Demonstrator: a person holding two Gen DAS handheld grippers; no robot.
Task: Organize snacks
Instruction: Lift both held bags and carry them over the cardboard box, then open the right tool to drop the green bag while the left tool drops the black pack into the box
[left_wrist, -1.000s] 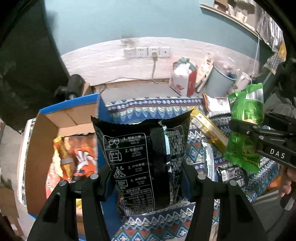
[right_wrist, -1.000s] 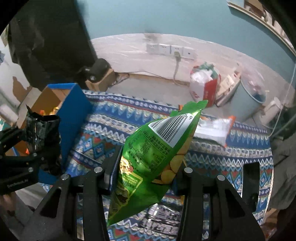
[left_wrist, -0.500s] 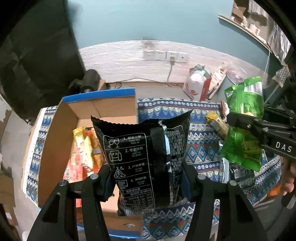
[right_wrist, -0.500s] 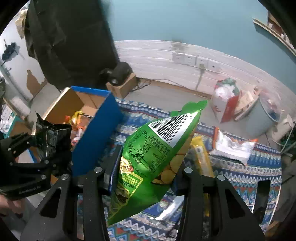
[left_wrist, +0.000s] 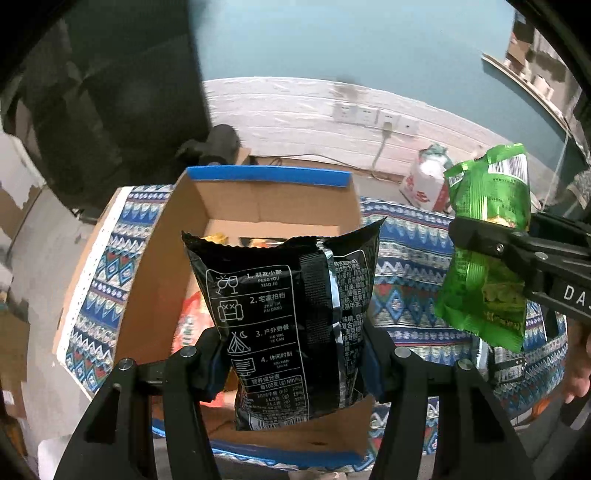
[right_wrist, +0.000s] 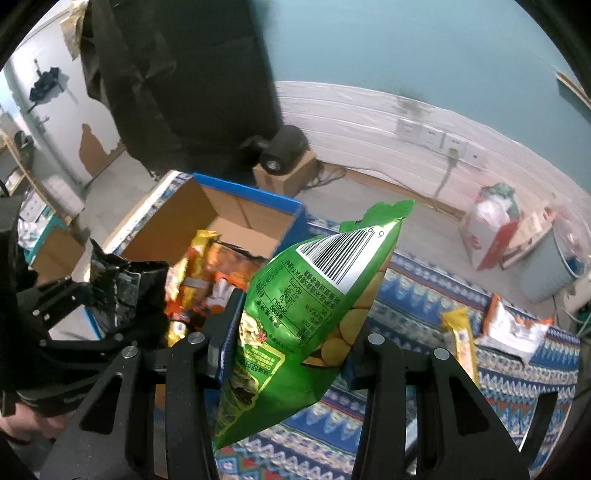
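Holding a snack each, both claws hang over the patterned surface (right_wrist: 424, 295). The left claw (left_wrist: 291, 354) is clamped on a black bag (left_wrist: 284, 317), upright, directly above the open box (left_wrist: 266, 206). The right claw (right_wrist: 291, 332) is clamped on a green bag (right_wrist: 306, 317), tilted, in the air just to the right of the box and not yet over it.

Progress looks partial. Several orange and yellow packs (right_wrist: 207, 273) already lie inside the box, so earlier items seem sorted. Neither held bag is in yet; the black one appears closest to release. At least two more remain out on the surface: a yellow pack (right_wrist: 460, 343) and a white pack (right_wrist: 513, 328), well apart from the box. So two drops are pending, then more fetching, by my reading.
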